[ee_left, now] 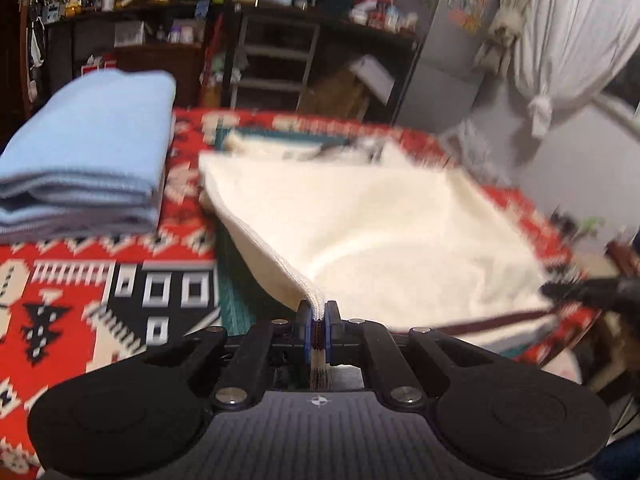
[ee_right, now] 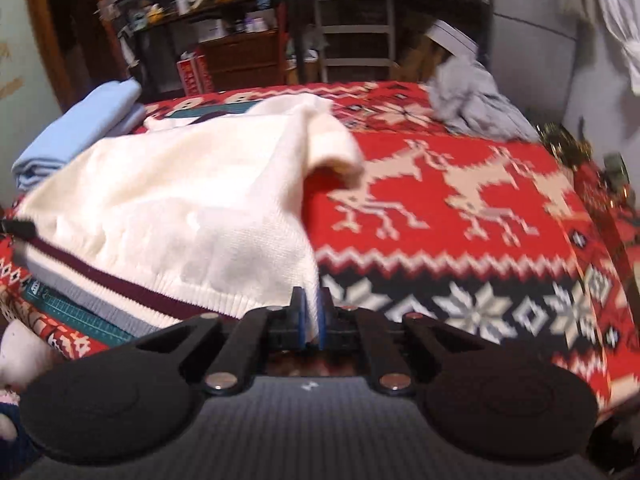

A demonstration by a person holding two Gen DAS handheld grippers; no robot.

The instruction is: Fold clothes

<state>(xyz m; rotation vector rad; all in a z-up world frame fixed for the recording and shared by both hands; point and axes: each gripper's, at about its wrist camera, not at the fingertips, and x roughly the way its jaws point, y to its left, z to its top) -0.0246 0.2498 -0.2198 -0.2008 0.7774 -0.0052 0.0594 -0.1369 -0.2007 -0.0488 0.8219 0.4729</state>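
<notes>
A cream knit sweater (ee_left: 380, 232) with a maroon-striped hem lies over the red patterned blanket (ee_left: 80, 272). My left gripper (ee_left: 319, 320) is shut on the hem's left corner, the ribbed edge pinched between its blue pads and lifted off the blanket. In the right wrist view the same sweater (ee_right: 180, 208) spreads to the left, one sleeve (ee_right: 332, 144) curling up at the far side. My right gripper (ee_right: 312, 312) is shut on the hem's right corner, white knit showing between the pads. The right gripper also shows blurred at the right edge of the left wrist view (ee_left: 592, 292).
A folded light blue garment (ee_left: 88, 160) sits at the blanket's far left, also in the right wrist view (ee_right: 80, 128). A crumpled grey garment (ee_right: 476, 100) lies at the far right. A teal cutting mat (ee_right: 80, 312) peeks from under the sweater. Cluttered shelves and drawers stand behind the table.
</notes>
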